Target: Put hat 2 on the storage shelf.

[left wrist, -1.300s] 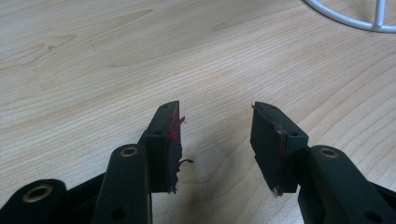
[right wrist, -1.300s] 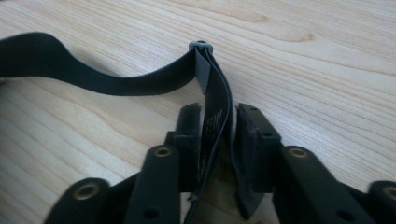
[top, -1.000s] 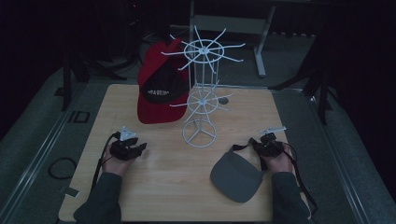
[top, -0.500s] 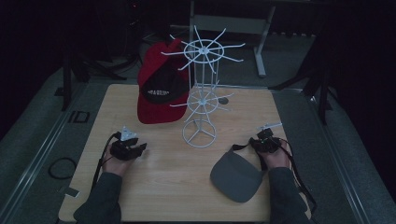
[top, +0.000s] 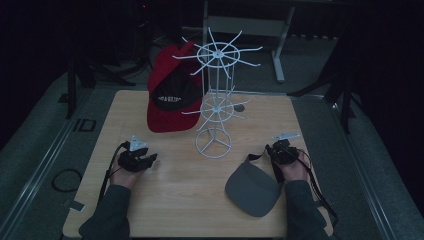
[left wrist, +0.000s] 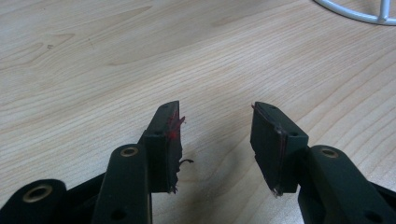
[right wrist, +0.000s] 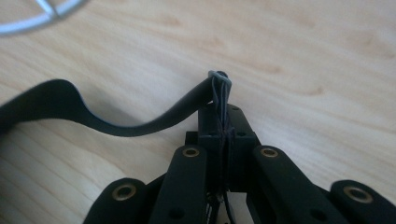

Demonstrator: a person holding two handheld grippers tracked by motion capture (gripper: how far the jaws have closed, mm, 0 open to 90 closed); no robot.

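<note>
While the left gripper (top: 150, 161) rests agape, the right gripper (right wrist: 223, 93) (low, level) clamps the visor strap (right wrist: 93, 112).

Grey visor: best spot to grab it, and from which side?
Take the grey visor by its dark strap, coming in level from the table's right side. The strap is thin and stands on edge clear of the table, so flat pads can pinch it, while the brim lies broad and low on the wood. The right tool is already shut on the strap end.
</note>
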